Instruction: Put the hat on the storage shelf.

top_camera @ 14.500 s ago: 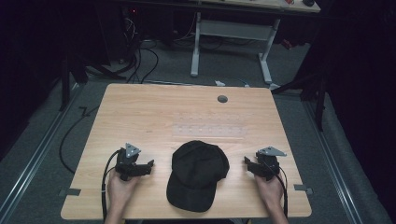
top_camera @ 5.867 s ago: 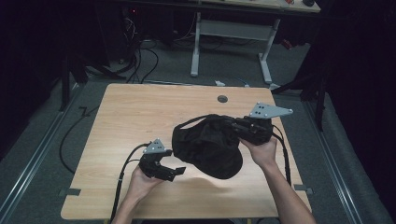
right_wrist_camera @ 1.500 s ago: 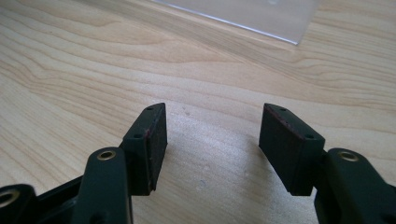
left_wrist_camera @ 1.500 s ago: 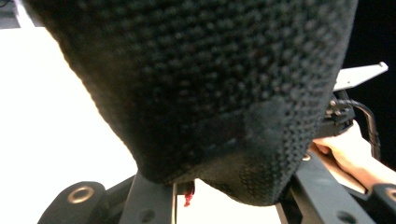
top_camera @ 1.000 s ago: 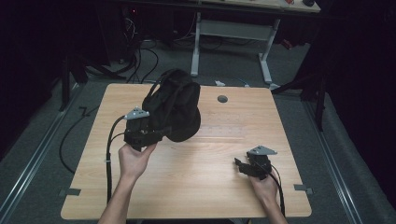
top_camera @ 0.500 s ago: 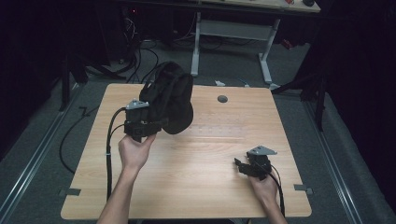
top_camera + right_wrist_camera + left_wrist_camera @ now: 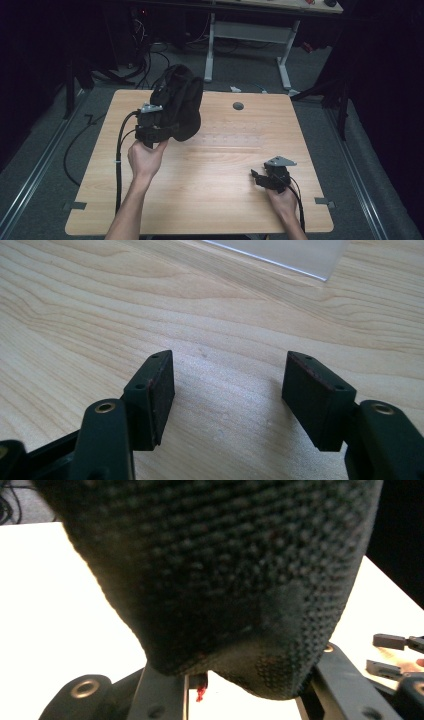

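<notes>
A black knitted cap point(image 7: 181, 106) hangs in the air over the back left of the wooden table point(image 7: 215, 165). My left gripper point(image 7: 156, 126) is shut on its lower edge and holds it upright. In the left gripper view the cap's fabric point(image 7: 225, 570) hangs close to the lens and hides the jaw tips of the left gripper point(image 7: 196, 684). My right gripper point(image 7: 257, 177) rests low at the front right of the table, far from the cap. It stands open in the right gripper view point(image 7: 227, 385), with bare wood between its pads.
A clear plastic strip point(image 7: 280, 252) lies on the wood just ahead of the right gripper. A round cable hole point(image 7: 238, 106) sits near the table's back edge. Cables and a desk frame point(image 7: 250, 35) stand on the floor behind.
The cap went from lying at the table's front, through the right gripper, into the left gripper. In the last second the left gripper carried it slightly left and back. The right gripper stayed put.
</notes>
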### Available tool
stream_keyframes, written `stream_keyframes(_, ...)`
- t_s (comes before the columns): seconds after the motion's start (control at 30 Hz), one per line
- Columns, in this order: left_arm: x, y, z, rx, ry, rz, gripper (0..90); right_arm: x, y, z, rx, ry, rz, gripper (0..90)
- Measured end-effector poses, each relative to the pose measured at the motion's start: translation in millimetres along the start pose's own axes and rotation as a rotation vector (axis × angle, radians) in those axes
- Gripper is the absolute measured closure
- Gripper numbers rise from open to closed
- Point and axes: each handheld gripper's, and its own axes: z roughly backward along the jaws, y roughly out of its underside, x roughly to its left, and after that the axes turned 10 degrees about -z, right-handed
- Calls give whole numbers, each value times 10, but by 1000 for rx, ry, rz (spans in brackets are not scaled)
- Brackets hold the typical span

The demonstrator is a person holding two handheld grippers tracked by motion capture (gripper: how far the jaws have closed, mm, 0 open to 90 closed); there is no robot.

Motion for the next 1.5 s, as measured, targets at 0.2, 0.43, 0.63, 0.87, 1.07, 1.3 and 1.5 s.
stream_keyframes(0.2, -24, 8, -51, 11, -36, -20, 679, 0, 0, 0, -1, 0, 0, 378)
stream_keyframes(0.43, -55, 19, -93, 28, -69, -30, 678, 0, 0, -1, 0, 0, 0, 378)
stream_keyframes(0.63, -74, 18, -113, 31, -83, -25, 678, -1, 0, 0, 0, 0, -1, 378)
stream_keyframes(0.87, -89, 14, -102, 35, -96, -10, 678, 0, 0, 0, 0, 0, -1, 377)
stream_keyframes(1.07, -79, 42, -102, 30, -97, 5, 677, 0, 0, -1, -1, -1, -1, 377)
stream_keyframes(1.3, -52, 120, -113, 26, -109, 12, 666, 0, 0, -2, -1, -1, -1, 377)
stream_keyframes(1.5, -52, 150, -101, 0, -107, 17, 659, 1, 0, -2, -1, 0, -2, 377)
